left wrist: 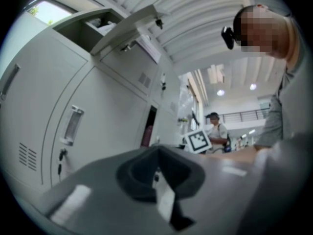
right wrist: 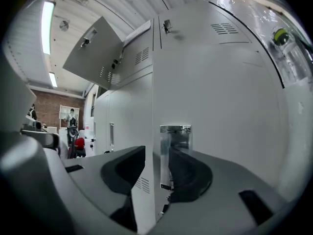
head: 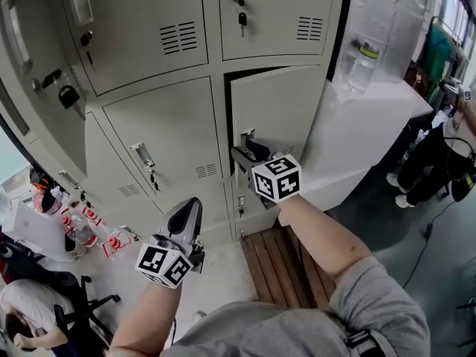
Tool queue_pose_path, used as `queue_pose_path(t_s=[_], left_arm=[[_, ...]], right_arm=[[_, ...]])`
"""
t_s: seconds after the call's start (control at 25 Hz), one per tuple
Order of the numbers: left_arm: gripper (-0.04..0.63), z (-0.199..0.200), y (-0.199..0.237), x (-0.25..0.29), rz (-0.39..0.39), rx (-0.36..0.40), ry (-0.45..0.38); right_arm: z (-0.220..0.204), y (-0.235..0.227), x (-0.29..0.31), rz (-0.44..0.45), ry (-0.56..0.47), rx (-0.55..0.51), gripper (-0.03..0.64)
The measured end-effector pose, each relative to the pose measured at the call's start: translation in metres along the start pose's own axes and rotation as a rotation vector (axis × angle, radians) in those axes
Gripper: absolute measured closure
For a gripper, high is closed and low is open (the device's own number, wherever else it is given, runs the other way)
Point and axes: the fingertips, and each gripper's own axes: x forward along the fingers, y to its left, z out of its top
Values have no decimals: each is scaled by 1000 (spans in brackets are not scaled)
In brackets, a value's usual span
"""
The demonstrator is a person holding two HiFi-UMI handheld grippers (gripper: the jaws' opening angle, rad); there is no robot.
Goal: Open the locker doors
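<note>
Between right gripper (right wrist: 157,180) jaws, locker door (right wrist: 220,111)

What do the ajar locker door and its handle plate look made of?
Locker door: probably painted sheet steel, matte light grey. The signs are its thin edge and even, non-glossy coat.
Handle plate: likely polished or chromed metal, since it mirrors its surroundings. Plated plastic cannot be ruled out.

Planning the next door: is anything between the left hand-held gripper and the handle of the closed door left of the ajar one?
Nothing visible: only open air lies between the left hand-held gripper and the handle of the closed door.
</note>
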Motion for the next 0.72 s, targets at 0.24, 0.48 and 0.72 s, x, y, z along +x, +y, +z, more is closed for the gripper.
queue_pose_path(t_s=[0.24, 0.48, 0.72], left_arm=[[591, -14, -49, 39, -54, -20, 2], [591, -39, -108, 80, -142, -47, 21], [591, -62, -153, 114, -204, -56, 51]], right_arm=[[-10, 7, -83, 95, -24, -18, 477], [-21, -28, -174, 76, -37, -51, 488], [-29, -90, -235, -34, -39, -40, 477]])
